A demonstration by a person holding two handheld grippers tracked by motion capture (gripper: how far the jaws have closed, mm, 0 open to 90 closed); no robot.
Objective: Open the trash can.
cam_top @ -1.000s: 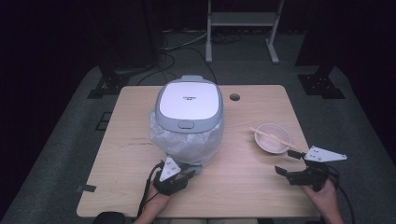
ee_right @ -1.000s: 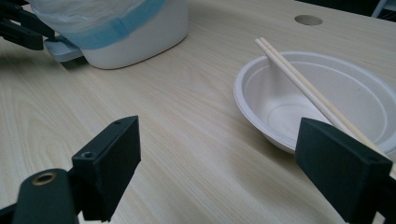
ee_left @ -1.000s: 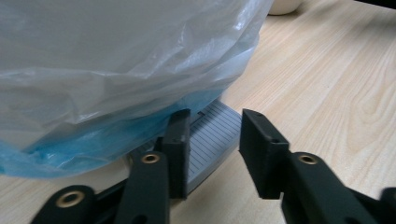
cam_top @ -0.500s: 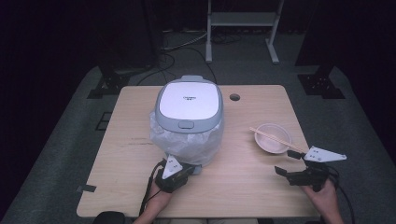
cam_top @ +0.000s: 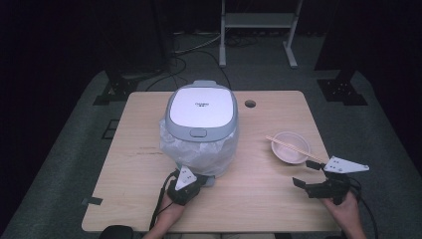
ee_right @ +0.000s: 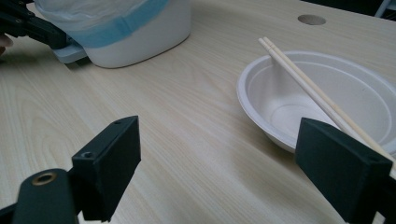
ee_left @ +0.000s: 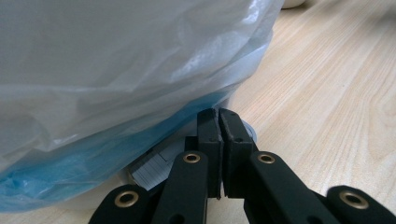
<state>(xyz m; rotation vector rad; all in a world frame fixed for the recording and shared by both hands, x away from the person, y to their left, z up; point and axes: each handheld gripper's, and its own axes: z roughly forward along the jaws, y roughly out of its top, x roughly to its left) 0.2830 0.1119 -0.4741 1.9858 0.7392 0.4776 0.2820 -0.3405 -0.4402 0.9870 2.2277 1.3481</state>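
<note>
On the light wooden table (cam_top: pixel 134 164) stands a white-and-grey rice cooker (cam_top: pixel 201 112), its body wrapped in clear crinkled plastic (ee_left: pixel 116 60). The left gripper (ee_left: pixel 218 116) has its 2 jaws pressed together on a small pale tab (ee_right: pixel 70 52) at the cooker's base. The right gripper (ee_right: pixel 217 163) hovers wide open and empty, just beside a white disposable bowl (ee_right: pixel 280 93) with 2 wooden chopsticks (ee_right: pixel 308 88) across its rim.
</note>
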